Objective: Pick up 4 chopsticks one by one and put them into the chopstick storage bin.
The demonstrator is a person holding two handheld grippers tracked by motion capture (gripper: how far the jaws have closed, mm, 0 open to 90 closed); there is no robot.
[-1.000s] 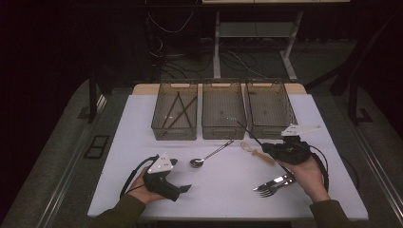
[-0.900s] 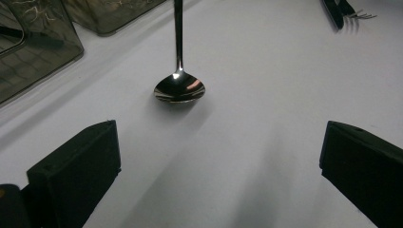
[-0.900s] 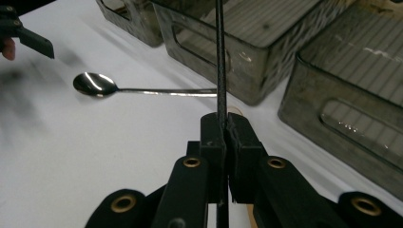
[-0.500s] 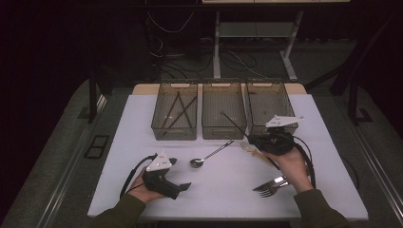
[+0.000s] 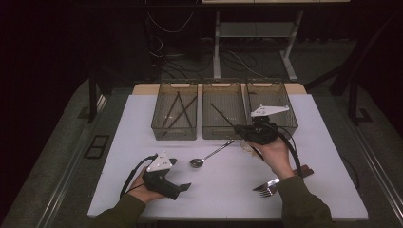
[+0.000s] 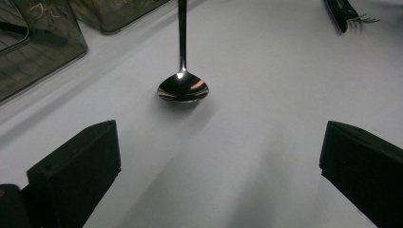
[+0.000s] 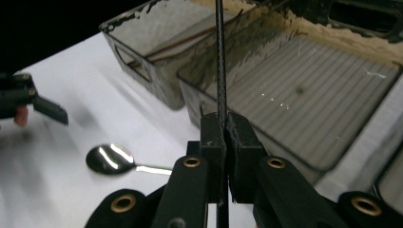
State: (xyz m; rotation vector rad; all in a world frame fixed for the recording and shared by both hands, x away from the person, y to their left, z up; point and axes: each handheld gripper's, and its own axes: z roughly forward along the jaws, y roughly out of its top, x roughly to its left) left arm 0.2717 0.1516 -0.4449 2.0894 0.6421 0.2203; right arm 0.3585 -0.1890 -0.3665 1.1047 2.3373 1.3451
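White table [image 5: 332, 156], right hand-held gripper [image 7: 223, 124] clamping chopstick [image 7: 220, 57], left hand-held gripper [image 6: 218, 156] wide near spoon [image 6: 183, 88]

I'm seeing a spoon [image 5: 209, 156] lying mid-table, a fork [image 5: 267, 188] sitting near the front edge, sticks [image 5: 175, 110] resting in the left bin [image 5: 174, 131].

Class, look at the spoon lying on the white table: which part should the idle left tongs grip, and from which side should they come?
Grip the spoon by its thin handle, near the middle, coming down from above with the jaws across it. The handle lies flat and straight on the white table, angled toward the middle bin; the rounded bowl offers no parallel faces. The left tongs stand open, pointing at it.
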